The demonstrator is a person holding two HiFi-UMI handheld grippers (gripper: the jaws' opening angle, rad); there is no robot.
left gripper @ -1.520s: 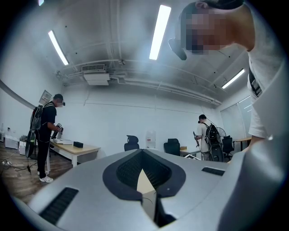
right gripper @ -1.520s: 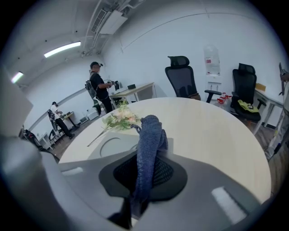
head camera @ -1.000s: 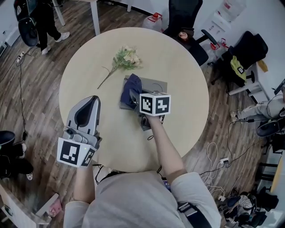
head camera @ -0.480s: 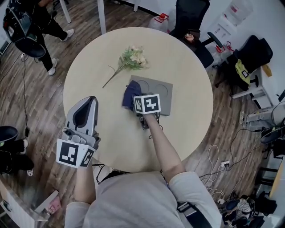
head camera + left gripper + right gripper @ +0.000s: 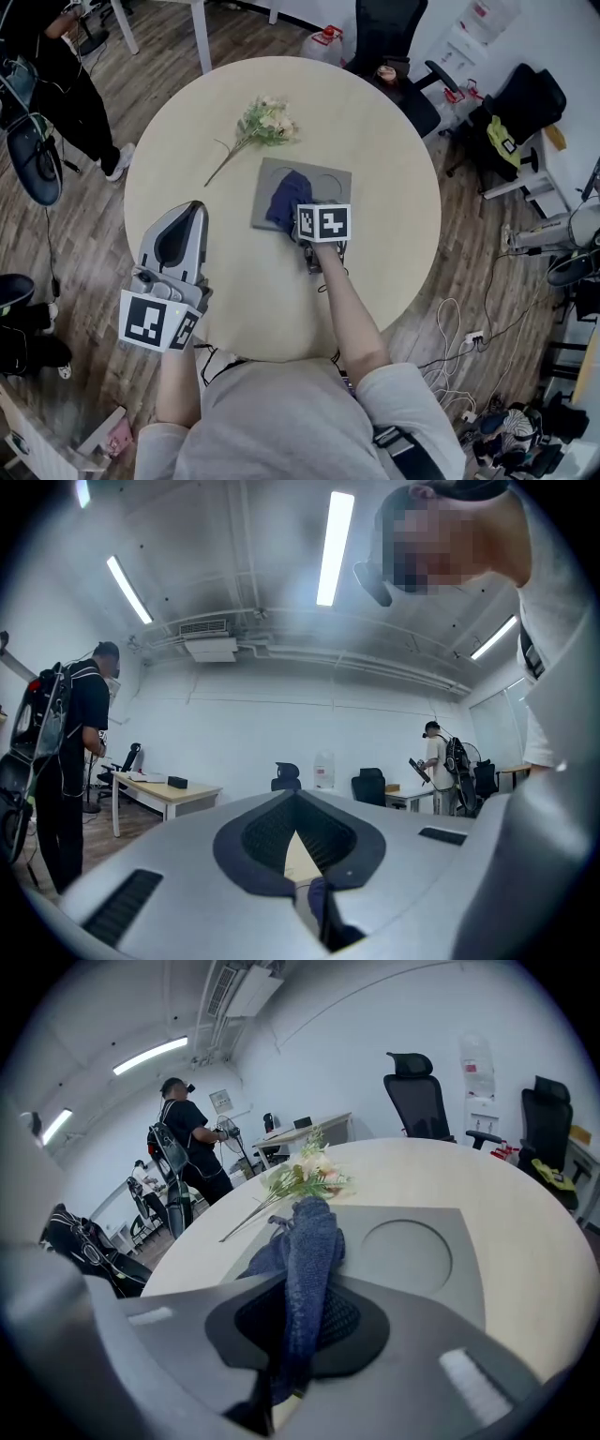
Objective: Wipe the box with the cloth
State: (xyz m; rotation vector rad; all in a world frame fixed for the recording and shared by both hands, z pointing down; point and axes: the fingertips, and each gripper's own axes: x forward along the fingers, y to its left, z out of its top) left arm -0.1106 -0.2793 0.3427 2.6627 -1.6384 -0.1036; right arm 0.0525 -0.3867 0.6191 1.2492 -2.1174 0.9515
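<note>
Now working: right gripper (image 5: 296, 1286) is pinching the cloth (image 5: 307, 1227), jaws closing onto the dark blue fabric, which is bunching up between the pads and spilling forward.
Cloth position: is lying on top of the box (image 5: 333, 184), toward its left-middle part in the head view; one round recess is showing bare to the cloth's right.
Box position: is sitting flat near the middle of the table (image 5: 394, 131), directly ahead of the right gripper's jaws.
Box long axis: is running crosswise to the way the right gripper is pointing, left to right in the head view, slightly tilted.
Coming move (my reading): is calling for sideways strokes along that axis, toward the bare right portion.
Left gripper (image 5: 195, 212): is hovering at the table's near-left edge, jaws together with nothing between them, well apart from the box.
Nearer arm: right, by far.
Flowers (image 5: 267, 122): are lying beyond the box's far-left corner, near but apart; an outward stroke is risking the stem.
</note>
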